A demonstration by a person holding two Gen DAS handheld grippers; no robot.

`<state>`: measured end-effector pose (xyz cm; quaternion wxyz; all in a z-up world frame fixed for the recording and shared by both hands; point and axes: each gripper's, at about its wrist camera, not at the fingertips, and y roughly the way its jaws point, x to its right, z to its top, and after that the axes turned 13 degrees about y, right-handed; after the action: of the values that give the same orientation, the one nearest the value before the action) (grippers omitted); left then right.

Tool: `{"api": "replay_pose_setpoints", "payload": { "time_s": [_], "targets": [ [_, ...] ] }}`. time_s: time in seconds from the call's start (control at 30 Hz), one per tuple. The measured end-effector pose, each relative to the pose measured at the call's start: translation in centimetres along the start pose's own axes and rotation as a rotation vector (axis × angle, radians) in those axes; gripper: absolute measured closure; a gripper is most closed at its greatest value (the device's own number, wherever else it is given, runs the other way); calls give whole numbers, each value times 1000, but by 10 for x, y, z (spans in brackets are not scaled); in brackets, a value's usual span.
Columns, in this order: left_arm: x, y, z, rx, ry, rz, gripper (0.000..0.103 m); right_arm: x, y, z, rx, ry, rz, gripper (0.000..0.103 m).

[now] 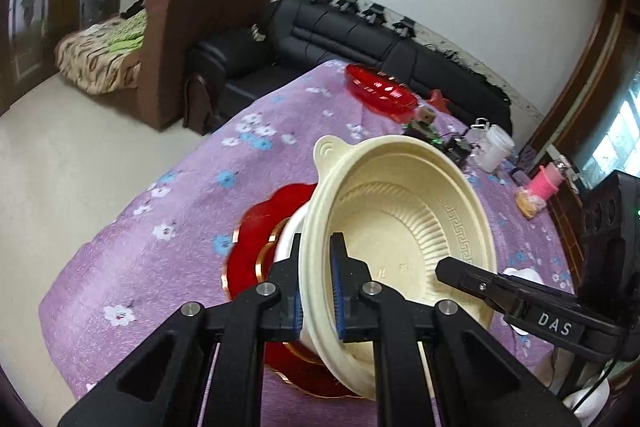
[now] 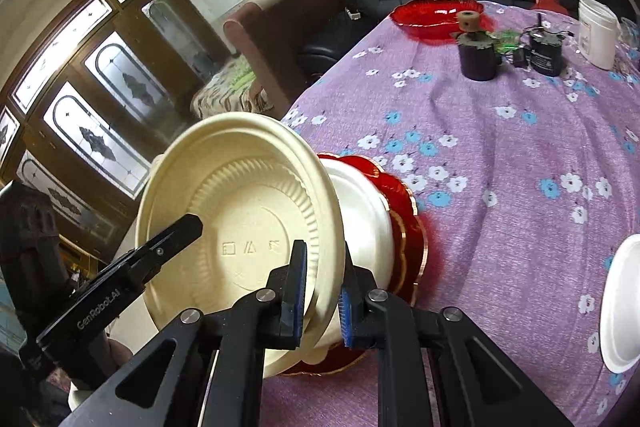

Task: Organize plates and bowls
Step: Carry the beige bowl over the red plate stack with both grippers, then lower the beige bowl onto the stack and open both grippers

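The cream bowl [image 1: 400,227] serves as the landmark; it is tilted on edge above the bench [image 1: 168,227], which is covered in purple flowered cloth. On the bowl's left side, the left tool [image 1: 316,259] is closed on its rim, one finger outside the wall and one inside. Directly beneath the bowl sits a white bowl [image 2: 364,211], and under that a red plate [image 2: 408,219] with a gold edge lying on the bench. On the bowl's right side, the right tool [image 2: 322,281] pinches the rim too, one finger on each side of it. Far beyond the bowl, a red glass dish [image 2: 432,13] rests at the bench's far edge. Well to the right of the bowl, another white plate [image 2: 622,303] lies on the cloth.
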<state>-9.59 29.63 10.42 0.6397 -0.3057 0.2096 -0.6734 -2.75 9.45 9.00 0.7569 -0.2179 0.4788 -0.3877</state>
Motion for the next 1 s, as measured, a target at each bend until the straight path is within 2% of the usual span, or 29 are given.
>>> {"api": "replay_pose_setpoints", "payload": {
  "time_s": [0.13, 0.27, 0.33, 0.37, 0.4, 0.47, 0.6, 0.73, 0.77, 0.8, 0.9, 1.0],
  "targets": [
    [-5, 10, -2, -44, -11, 40, 92, -7, 11, -1, -2, -29, -29, 87],
    [-13, 23, -3, -88, -38, 29, 91, -4, 20, 3, -17, -8, -40, 88],
    [-16, 27, -3, -97, -44, 24, 86, 0, 25, 5, -22, 2, -56, 89],
    [-18, 27, -3, -98, -50, 21, 77, 1, 26, 5, -24, 7, -64, 89],
    [-19, 26, -3, -96, -57, 16, 64, 4, 28, 6, -28, 14, -75, 89],
    [-21, 22, -4, -80, -74, 13, 48, 8, 31, 8, -38, 22, -78, 89],
    [-23, 13, -1, -52, -81, 20, 47, 5, 36, 7, -36, -4, -92, 88],
    [-24, 5, 0, -34, -86, 9, 45, -8, 34, 2, 26, -83, -148, 86],
    [-23, 3, 1, -28, -86, 6, 44, -12, 34, 0, 40, -106, -160, 79],
    [-23, 1, 1, -22, -84, 6, 44, -15, 33, -2, 60, -134, -176, 68],
    [-24, -5, 1, -9, -89, 0, 41, -24, 31, -8, 107, -198, -208, 48],
    [-24, -10, 1, 5, -93, -2, 39, -32, 30, -15, 153, -262, -246, 43]
  ]
}}
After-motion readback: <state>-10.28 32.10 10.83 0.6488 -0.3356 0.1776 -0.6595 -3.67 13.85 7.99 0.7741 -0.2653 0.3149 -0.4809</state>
